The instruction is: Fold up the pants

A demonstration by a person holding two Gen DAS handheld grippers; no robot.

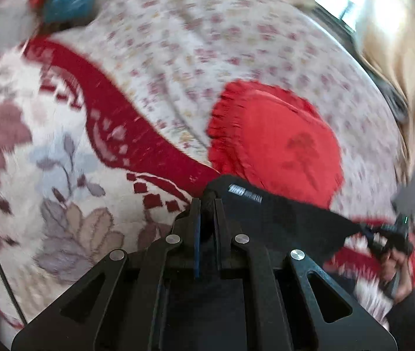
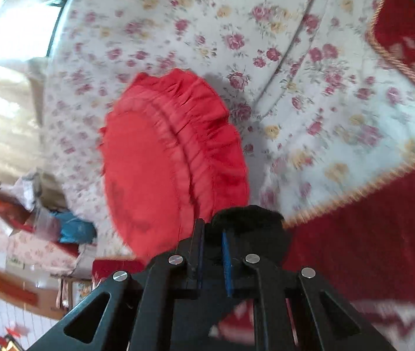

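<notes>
The black pants (image 1: pixel 277 219) are held up off the bed, stretched between both grippers. My left gripper (image 1: pixel 207 201) is shut on one corner of the waistband, near a white label. The fabric runs right to my right gripper (image 1: pixel 388 234), seen small at the right edge with the hand behind it. In the right wrist view my right gripper (image 2: pixel 211 234) is shut on a bunched black fold of the pants (image 2: pixel 248 219). The rest of the pants hangs below, hidden from both cameras.
A round red frilled cushion (image 1: pixel 274 143) (image 2: pixel 172 158) lies on the floral bedsheet (image 1: pixel 195 46) (image 2: pixel 195 29). A red and cream patterned blanket (image 1: pixel 61 134) (image 2: pixel 368 228) covers the near side. Cream curtains (image 1: pixel 391 44) and a bright window are beyond.
</notes>
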